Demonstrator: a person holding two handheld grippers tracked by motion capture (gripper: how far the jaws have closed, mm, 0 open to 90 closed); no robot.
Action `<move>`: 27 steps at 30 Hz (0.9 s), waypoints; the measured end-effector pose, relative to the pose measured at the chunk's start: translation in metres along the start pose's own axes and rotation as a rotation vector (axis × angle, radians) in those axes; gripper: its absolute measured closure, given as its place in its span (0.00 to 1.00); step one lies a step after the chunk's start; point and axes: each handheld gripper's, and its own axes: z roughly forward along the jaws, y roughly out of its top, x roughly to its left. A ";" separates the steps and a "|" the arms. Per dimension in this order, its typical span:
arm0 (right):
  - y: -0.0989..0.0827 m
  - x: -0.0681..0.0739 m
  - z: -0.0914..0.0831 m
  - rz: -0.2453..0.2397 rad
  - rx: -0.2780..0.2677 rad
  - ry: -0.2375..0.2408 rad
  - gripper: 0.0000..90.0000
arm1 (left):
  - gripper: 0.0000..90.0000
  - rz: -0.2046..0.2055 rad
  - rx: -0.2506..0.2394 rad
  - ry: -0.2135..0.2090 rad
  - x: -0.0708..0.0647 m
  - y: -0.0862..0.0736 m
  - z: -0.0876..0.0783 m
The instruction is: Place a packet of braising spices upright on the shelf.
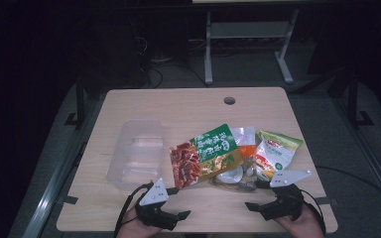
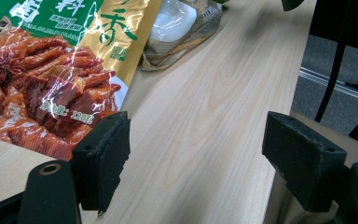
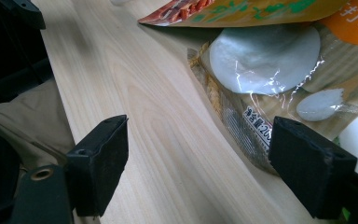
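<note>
Wood-grain table (image 1: 188, 106), dark room, grey floor (image 1: 248, 69); left gripper (image 1: 176, 214) and right gripper (image 1: 252, 206) fingers released, grasping nothing.

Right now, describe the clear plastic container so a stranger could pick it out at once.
Start at the wooden table and look left of the snack packets. The clear plastic container stands there alone. Unlike the colourful printed packets, it is a see-through, empty, rigid box.

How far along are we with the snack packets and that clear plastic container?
Nothing looks done: the clear plastic container sits empty. Nothing is in hand; the left gripper and right gripper hover open at the near edge of the wooden table. Left, judging by the layout: likely all packets, namely the green-and-gold braised-meat packet, the clear packet with white discs and the yellow-green packet.
</note>
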 end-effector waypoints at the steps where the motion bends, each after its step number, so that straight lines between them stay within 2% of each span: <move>1: 0.000 -0.001 0.000 0.001 0.002 -0.001 0.21 | 0.26 0.002 0.001 0.000 0.001 0.000 0.000; 4: 0.000 -0.002 0.001 0.001 0.004 0.001 0.21 | 0.25 -0.005 -0.001 -0.002 0.001 0.000 0.001; 14: 0.007 -0.004 0.000 0.007 -0.006 0.006 0.20 | 0.26 0.013 0.007 -0.013 -0.003 0.000 0.003; 18: 0.017 -0.002 -0.002 0.009 -0.030 0.005 0.17 | 0.26 0.020 0.000 -0.015 -0.005 0.000 0.002; 23: 0.034 -0.005 -0.002 -0.005 -0.022 0.018 0.16 | 0.25 0.019 -0.007 -0.016 -0.005 0.000 0.000; 26: 0.040 -0.006 -0.003 -0.012 -0.019 0.009 0.16 | 0.26 0.012 -0.012 -0.015 -0.004 0.000 0.000; 27: 0.047 -0.008 -0.004 -0.021 -0.018 0.011 0.16 | 0.25 0.012 -0.012 -0.015 -0.003 0.000 0.000</move>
